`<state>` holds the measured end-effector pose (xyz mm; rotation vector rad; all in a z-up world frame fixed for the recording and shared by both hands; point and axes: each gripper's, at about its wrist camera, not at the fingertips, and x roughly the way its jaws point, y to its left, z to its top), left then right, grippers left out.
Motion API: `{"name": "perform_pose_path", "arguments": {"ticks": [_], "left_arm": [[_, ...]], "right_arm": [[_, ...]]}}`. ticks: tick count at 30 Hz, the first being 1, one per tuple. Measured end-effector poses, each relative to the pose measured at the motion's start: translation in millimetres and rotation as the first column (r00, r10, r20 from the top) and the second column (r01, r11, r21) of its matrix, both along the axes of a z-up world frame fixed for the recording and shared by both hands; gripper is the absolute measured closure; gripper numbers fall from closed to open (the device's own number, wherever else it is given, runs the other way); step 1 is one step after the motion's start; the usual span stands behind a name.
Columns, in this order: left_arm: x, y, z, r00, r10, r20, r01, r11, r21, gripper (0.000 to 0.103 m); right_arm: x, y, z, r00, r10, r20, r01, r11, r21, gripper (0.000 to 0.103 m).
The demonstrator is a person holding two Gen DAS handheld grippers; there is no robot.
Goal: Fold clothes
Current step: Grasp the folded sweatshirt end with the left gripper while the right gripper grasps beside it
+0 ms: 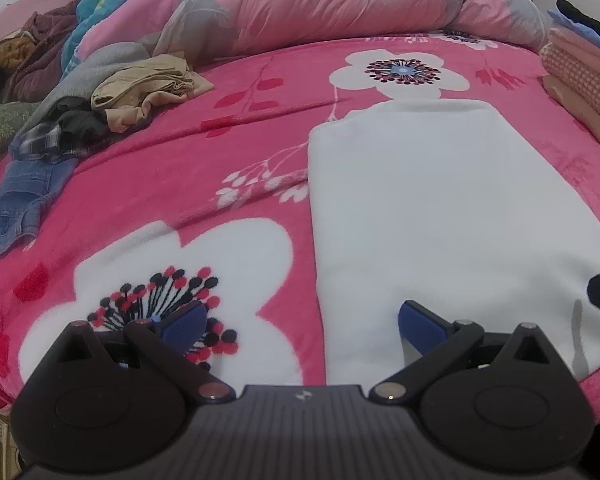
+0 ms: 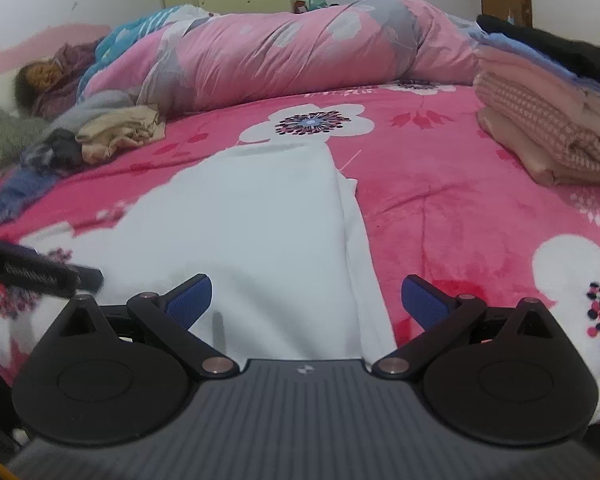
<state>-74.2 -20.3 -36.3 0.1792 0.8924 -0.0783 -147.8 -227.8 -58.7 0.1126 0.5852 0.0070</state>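
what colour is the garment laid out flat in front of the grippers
Plain white garment, with no visible print; clearest in the left wrist view.

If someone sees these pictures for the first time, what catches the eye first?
The white garment, folded into a long strip, lies on the bright pink flowered blanket in front of the open left gripper and open right gripper. A person lies under a pink quilt at the far side.
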Motion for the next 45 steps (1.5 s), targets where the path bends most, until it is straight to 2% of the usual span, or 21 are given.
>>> {"name": "perform_pose_path", "arguments": {"ticks": [6,9,11,14,17,19,21,24,26,30,36,39,42,45], "left_arm": [[3,3,-3,1.000,-0.023,0.010,0.023,0.999,-0.025,0.000],[4,5,-5,0.999,-0.037,0.018,0.038,0.998,-0.040,0.000],[5,8,-6,0.999,-0.048,0.026,0.049,0.997,-0.058,0.000],[12,25,-9,0.998,-0.064,0.028,0.069,0.976,-0.204,0.000],[19,47,-12,0.997,-0.069,0.037,0.078,0.925,-0.373,0.000],[27,62,-17,0.996,-0.083,0.033,0.088,0.870,-0.484,0.000],[38,73,-24,0.995,-0.104,-0.004,0.084,0.823,-0.562,0.000],[58,83,-38,0.985,-0.149,-0.086,0.061,0.770,-0.635,0.002],[70,85,-43,0.974,-0.202,-0.098,0.087,0.741,-0.666,0.003],[99,82,-52,0.940,-0.316,-0.127,0.131,0.680,-0.721,0.020],[145,74,-68,0.912,-0.385,-0.141,0.127,0.591,-0.796,0.033],[165,69,-77,0.898,-0.419,-0.135,0.123,0.533,-0.837,0.035],[175,65,-80,0.886,-0.447,-0.121,0.141,0.510,-0.849,0.036],[179,66,-83,0.883,-0.456,-0.108,0.152,0.497,-0.854,0.042]], "right_arm": [[0,5,-16,0.998,-0.056,-0.011,0.052,0.976,-0.213,0.003],[-4,-11,-12,0.997,-0.080,0.012,0.081,0.985,-0.149,0.006],[-6,-28,-7,0.996,-0.080,0.031,0.082,0.996,-0.041,0.011],[-4,-57,-3,0.998,-0.058,0.038,0.052,0.988,0.148,0.018],[9,-85,-6,1.000,-0.001,0.008,-0.002,0.936,0.353,0.029],[22,-97,-9,0.998,0.058,-0.007,-0.049,0.892,0.450,0.035],[38,-102,-13,0.993,0.110,-0.042,-0.075,0.866,0.495,0.039],[65,-106,-26,0.975,0.178,-0.133,-0.080,0.840,0.536,0.043],[81,-108,-36,0.955,0.231,-0.185,-0.083,0.809,0.583,0.043],[110,-115,-48,0.922,0.316,-0.223,-0.088,0.734,0.674,0.043],[157,-120,-60,0.875,0.426,-0.231,-0.101,0.626,0.773,0.043],[179,-122,-68,0.852,0.476,-0.219,-0.103,0.562,0.821,0.044],[198,-116,-72,0.833,0.510,-0.215,-0.119,0.544,0.831,0.054],[212,-111,-76,0.824,0.527,-0.209,-0.125,0.528,0.840,0.058]]}}
